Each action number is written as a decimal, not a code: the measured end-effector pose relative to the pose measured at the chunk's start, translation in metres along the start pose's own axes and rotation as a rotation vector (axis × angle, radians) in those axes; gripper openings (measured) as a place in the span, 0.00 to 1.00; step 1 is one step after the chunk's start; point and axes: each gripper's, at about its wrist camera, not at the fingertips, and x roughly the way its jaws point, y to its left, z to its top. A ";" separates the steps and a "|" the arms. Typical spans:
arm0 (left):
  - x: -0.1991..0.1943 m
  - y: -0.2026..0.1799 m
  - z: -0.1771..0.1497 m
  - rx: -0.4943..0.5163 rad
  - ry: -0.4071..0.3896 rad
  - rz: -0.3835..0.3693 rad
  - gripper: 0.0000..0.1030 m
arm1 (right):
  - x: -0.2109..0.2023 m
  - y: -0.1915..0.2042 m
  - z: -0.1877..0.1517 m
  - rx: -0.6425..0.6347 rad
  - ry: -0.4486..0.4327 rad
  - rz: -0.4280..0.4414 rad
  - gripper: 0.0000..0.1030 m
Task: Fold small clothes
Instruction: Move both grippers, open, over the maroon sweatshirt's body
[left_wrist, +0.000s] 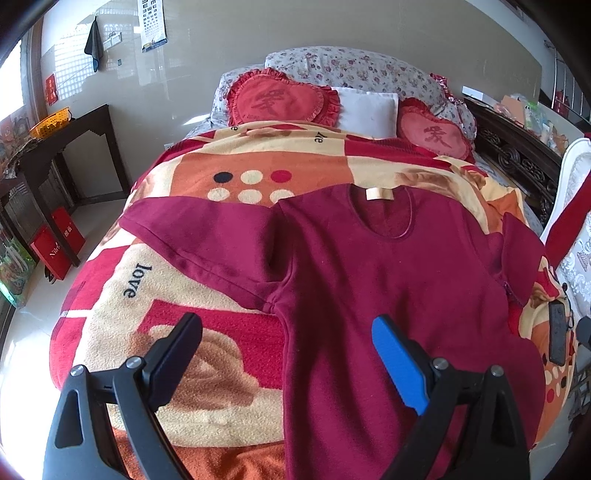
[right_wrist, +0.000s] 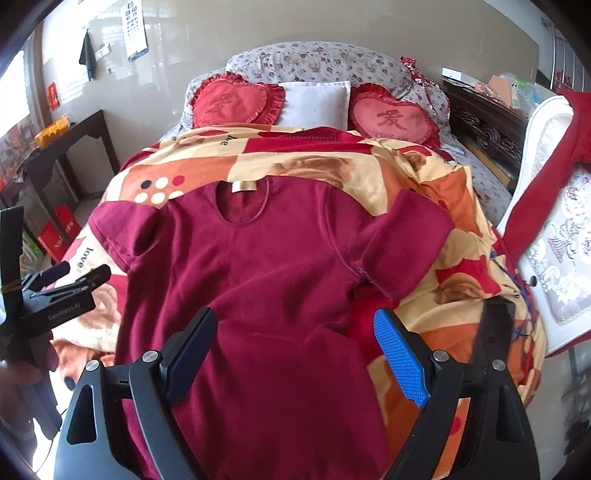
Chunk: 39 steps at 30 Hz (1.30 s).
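Observation:
A dark red short-sleeved shirt (left_wrist: 388, 266) lies flat, neck away from me, on a patterned blanket (left_wrist: 177, 295); it also shows in the right wrist view (right_wrist: 251, 266). My left gripper (left_wrist: 286, 332) is open and empty, above the shirt's left side below the armpit. My right gripper (right_wrist: 295, 328) is open and empty, above the shirt's right side near the right sleeve (right_wrist: 406, 236). The left gripper (right_wrist: 79, 275) also shows at the left edge of the right wrist view.
Heart-shaped red cushions (left_wrist: 280, 98) and a white pillow (left_wrist: 365, 110) lie at the bed's head. A dark side table (left_wrist: 55, 147) stands left. A white chair (right_wrist: 554, 240) with a red garment (right_wrist: 546, 173) stands right. A dark flat object (left_wrist: 557, 332) lies at the bed's right edge.

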 end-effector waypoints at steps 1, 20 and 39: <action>0.000 0.000 0.000 0.001 -0.002 -0.001 0.93 | -0.002 -0.001 0.000 -0.003 -0.003 -0.004 0.68; 0.013 0.004 0.004 -0.018 0.009 0.015 0.93 | 0.057 0.025 0.019 0.016 0.003 0.051 0.68; 0.045 0.023 0.019 -0.046 0.036 0.049 0.93 | 0.104 0.050 0.031 -0.016 0.038 0.047 0.68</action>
